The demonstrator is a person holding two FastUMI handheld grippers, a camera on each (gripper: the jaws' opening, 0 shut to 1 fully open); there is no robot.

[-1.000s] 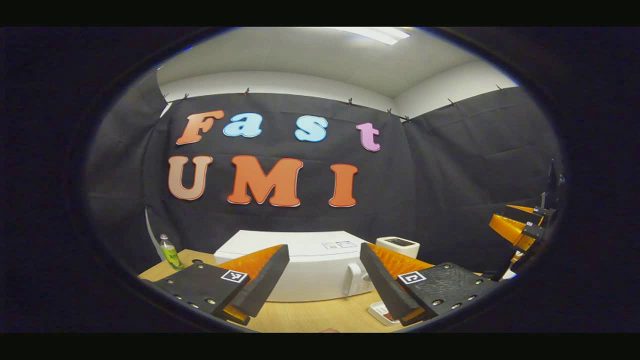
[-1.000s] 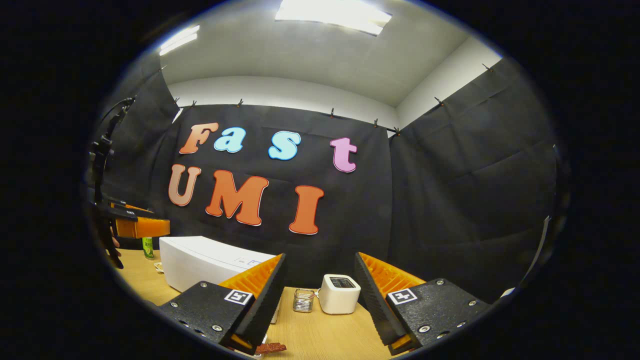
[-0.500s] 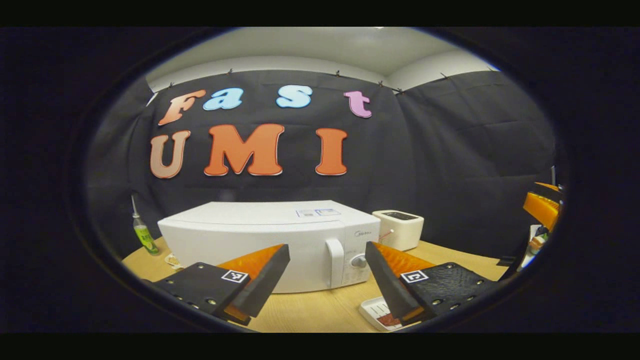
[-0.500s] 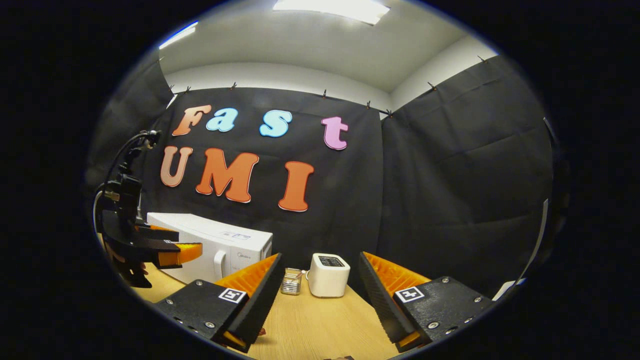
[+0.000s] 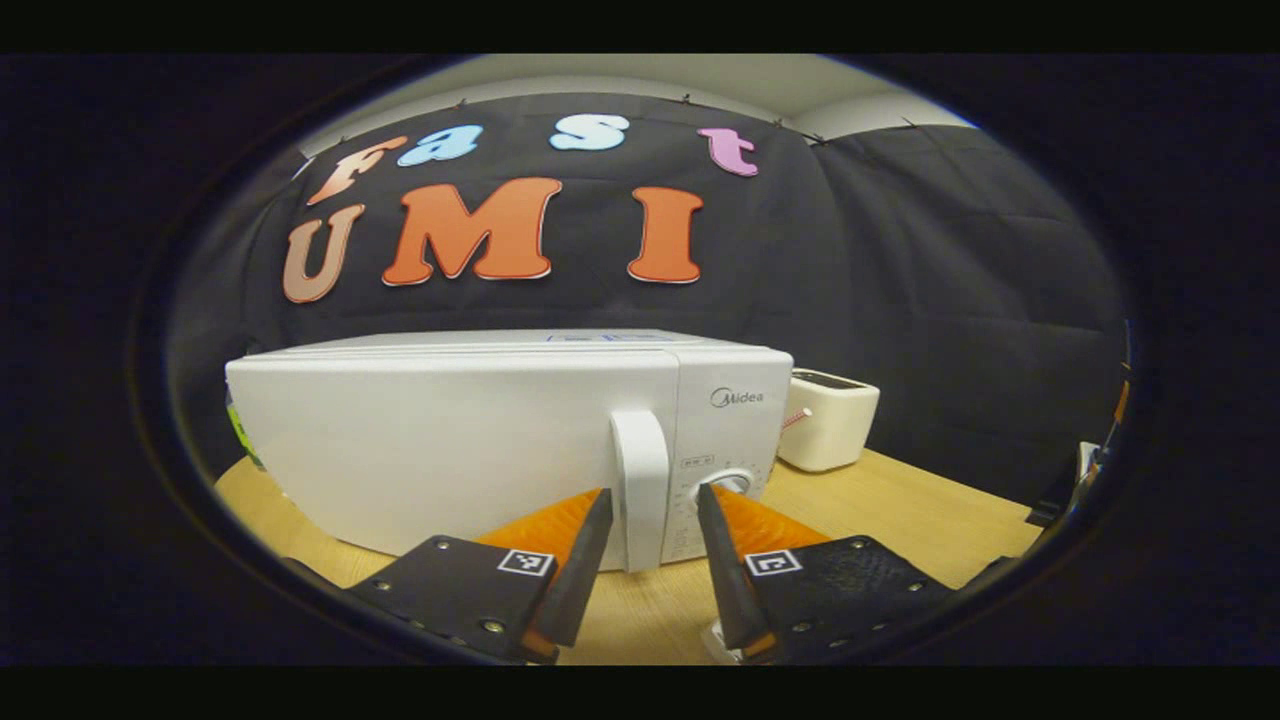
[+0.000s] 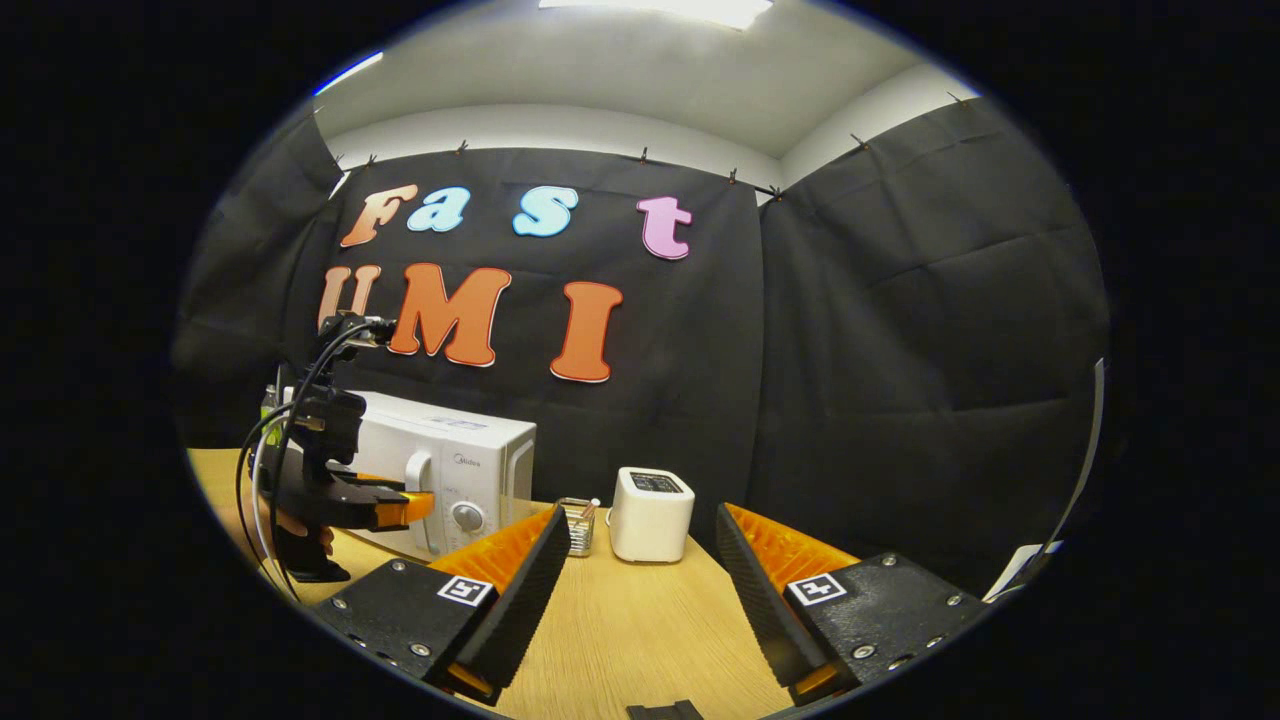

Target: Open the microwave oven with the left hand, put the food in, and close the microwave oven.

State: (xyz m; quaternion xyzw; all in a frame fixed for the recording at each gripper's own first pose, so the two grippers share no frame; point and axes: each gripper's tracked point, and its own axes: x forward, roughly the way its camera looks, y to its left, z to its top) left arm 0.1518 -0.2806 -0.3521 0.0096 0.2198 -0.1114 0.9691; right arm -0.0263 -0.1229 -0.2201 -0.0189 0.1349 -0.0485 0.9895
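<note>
The white microwave [image 5: 450, 440] stands on the wooden table [image 5: 900, 510] with its door shut. Its upright white handle [image 5: 640, 480] sits between the fingers of my left gripper [image 5: 652, 492], which is open with a narrow gap on either side. In the right gripper view the microwave [image 6: 470, 465] is at the left, and the left gripper [image 6: 405, 508], held by a hand [image 6: 290, 520], reaches up to the handle [image 6: 420, 500]. My right gripper [image 6: 642, 515] hangs open and empty over the table [image 6: 640, 620]. A sliver of a white tray [image 5: 712, 632] peeks out at the bottom, its contents hidden.
A small white toaster [image 5: 828, 420] stands right of the microwave, also seen as the toaster [image 6: 650, 512] in the right gripper view, with a glass jar [image 6: 575, 525] beside it. A green bottle [image 5: 240, 435] is behind the microwave's left end.
My left gripper has moved down and in close to the microwave door, and its fingers have narrowed around the handle. The right gripper stayed open while its view dropped slightly.
</note>
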